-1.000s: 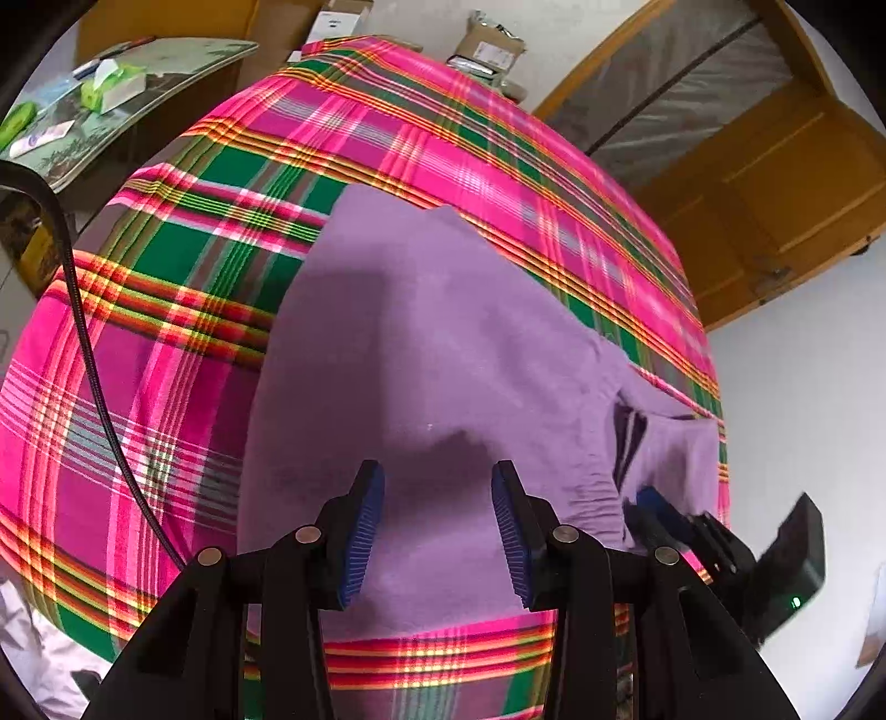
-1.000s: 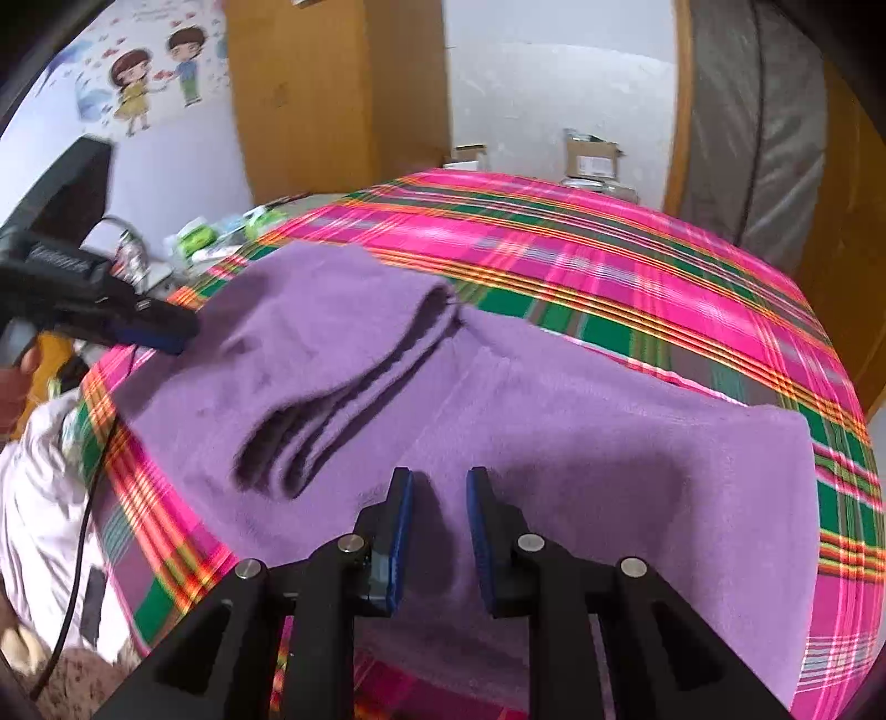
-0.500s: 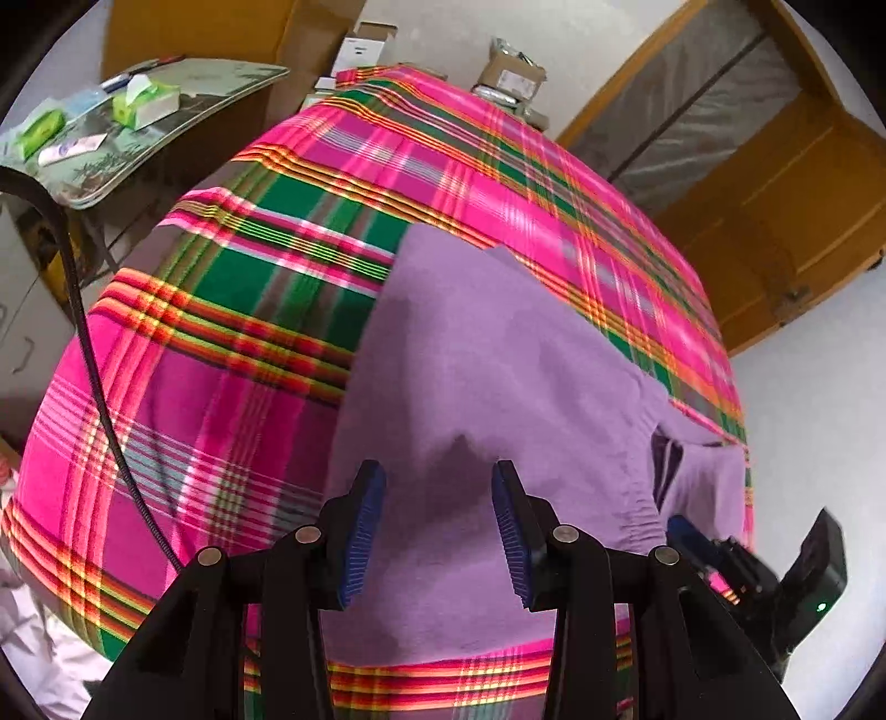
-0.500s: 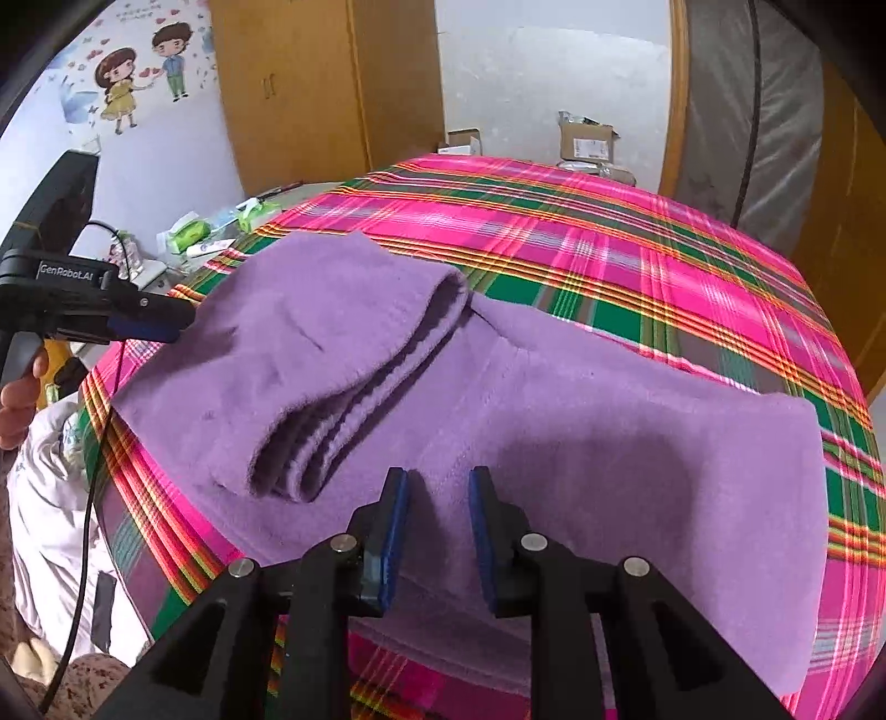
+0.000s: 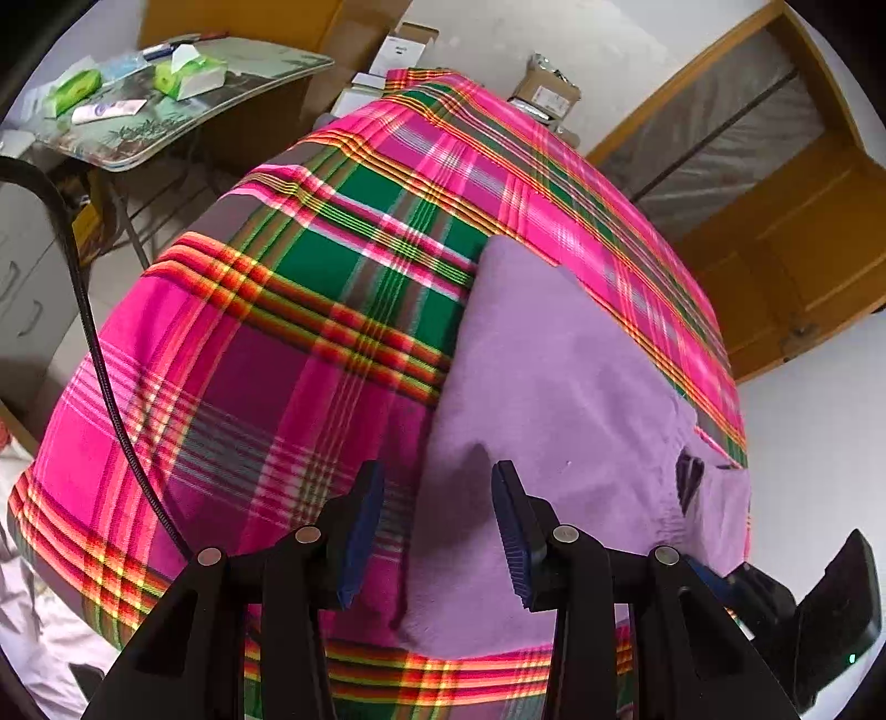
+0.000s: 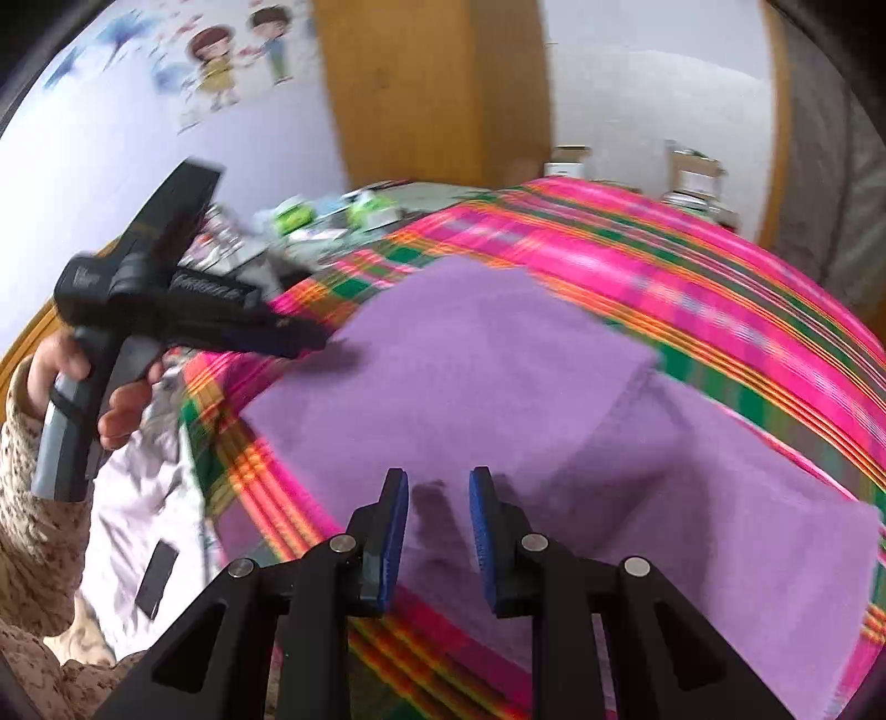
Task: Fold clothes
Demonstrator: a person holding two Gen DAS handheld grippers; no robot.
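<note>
A purple fleece garment [image 5: 554,415] lies on the pink and green plaid bed cover [image 5: 277,360]. My left gripper [image 5: 440,482] hovers open over the garment's left edge, with nothing between its pads. In the blurred right wrist view the garment [image 6: 498,360] shows a folded-over upper layer with a lower layer to the right. My right gripper [image 6: 437,487] hangs above its near edge, jaws narrowly open and empty. The left gripper [image 6: 310,340], held in a person's hand [image 6: 122,410], points at the garment's far left corner. The right gripper [image 5: 720,581] shows at the lower right of the left wrist view.
A side table [image 5: 166,99] with tissue packs stands beyond the bed's far left corner, with cardboard boxes [image 5: 404,50] behind it. A wooden door [image 5: 803,249] is at the right. A black cable [image 5: 94,332] hangs at the left. White cloth [image 6: 149,498] lies below the bed's edge.
My left gripper has slid left from over the garment's middle to its left edge. My right gripper has swung left and lifted a little. The garment itself lies as before.
</note>
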